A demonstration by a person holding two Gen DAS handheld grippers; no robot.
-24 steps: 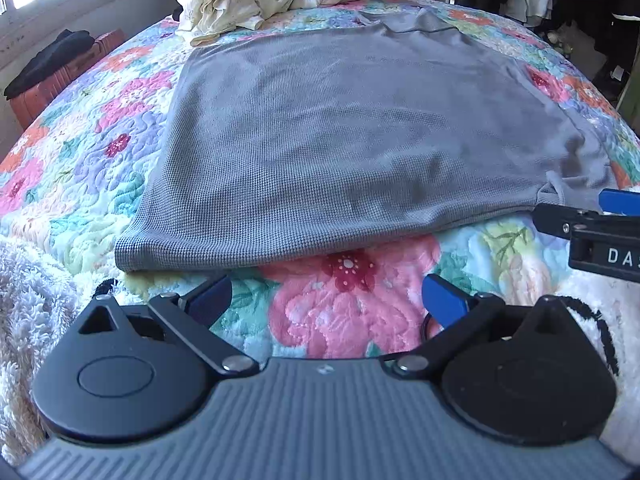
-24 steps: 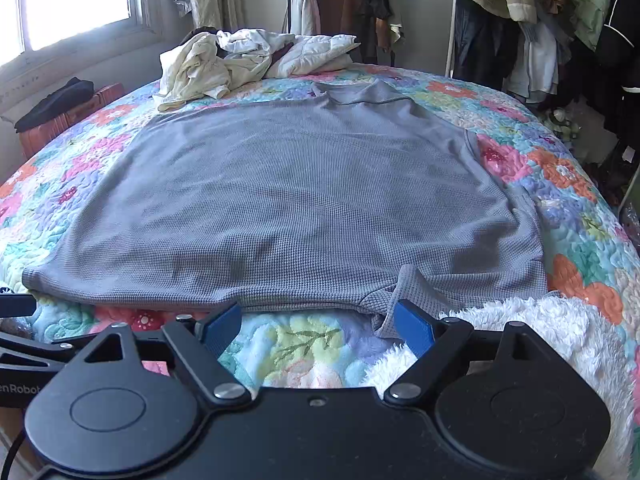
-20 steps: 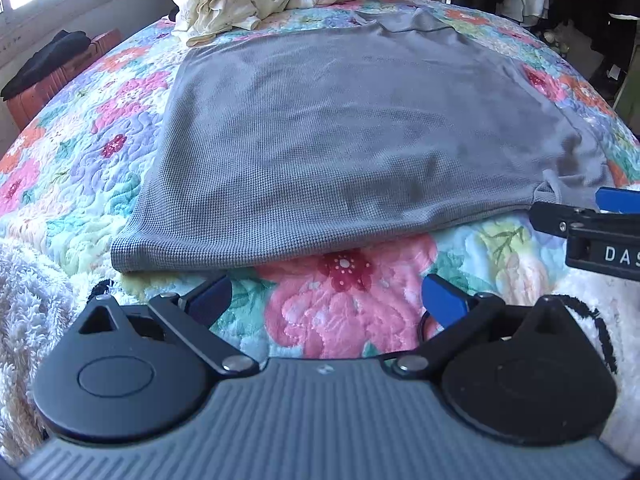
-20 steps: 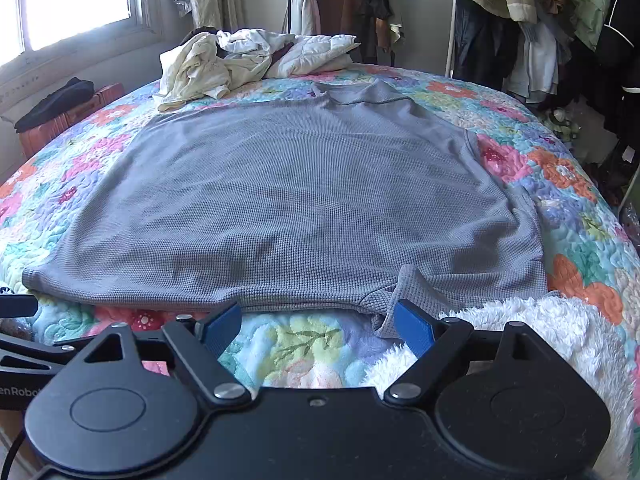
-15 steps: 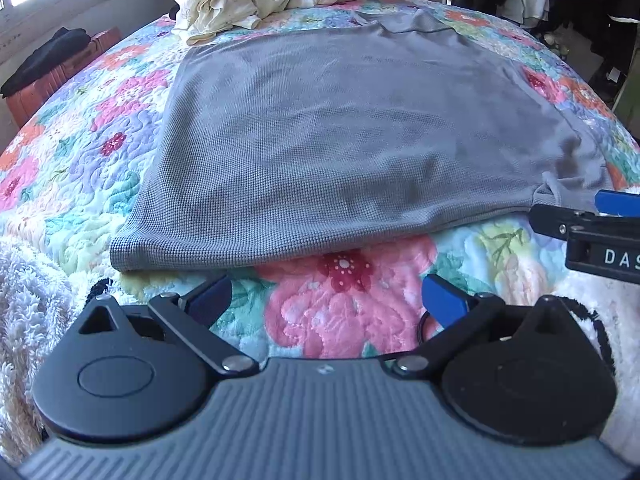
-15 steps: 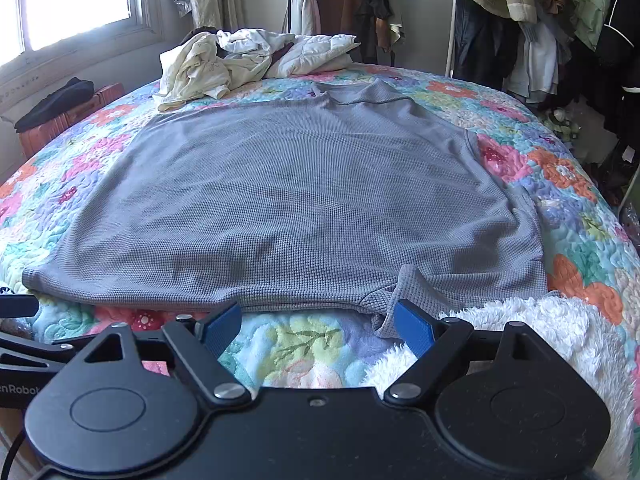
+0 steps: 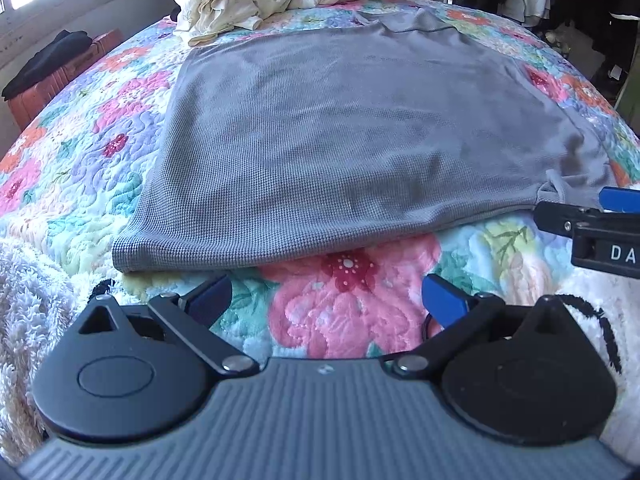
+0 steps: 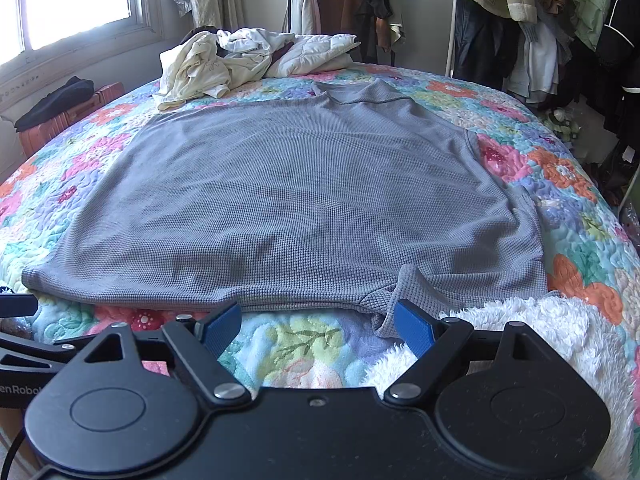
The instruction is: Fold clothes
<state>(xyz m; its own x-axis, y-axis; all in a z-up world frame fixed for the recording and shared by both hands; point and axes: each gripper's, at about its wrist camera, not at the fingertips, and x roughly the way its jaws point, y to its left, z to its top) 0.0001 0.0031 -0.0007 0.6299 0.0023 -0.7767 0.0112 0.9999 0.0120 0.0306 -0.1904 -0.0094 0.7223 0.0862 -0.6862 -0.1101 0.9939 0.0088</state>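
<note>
A grey waffle-knit shirt (image 7: 352, 140) (image 8: 296, 208) lies spread flat on a floral quilt (image 7: 344, 312) (image 8: 560, 168), collar at the far end, hem toward me. My left gripper (image 7: 326, 296) hovers open just short of the hem's left part, nothing between its blue pads. My right gripper (image 8: 316, 326) is open too, at the hem's right part; its right pad (image 8: 412, 326) sits next to a small turned-up fold of hem (image 8: 404, 292), not pinching it. The right gripper's finger (image 7: 588, 216) shows at the right edge of the left wrist view.
A heap of white and cream clothes (image 8: 248, 60) lies at the far end of the bed. A white fluffy blanket (image 8: 520, 336) covers the near edge. A clothes rack with hanging garments (image 8: 540, 20) stands at right, and a dark item on an orange case (image 8: 60, 108) at left.
The left wrist view has shifted slightly, with the shirt's hem a little lower in the picture. The right gripper and the shirt have not moved.
</note>
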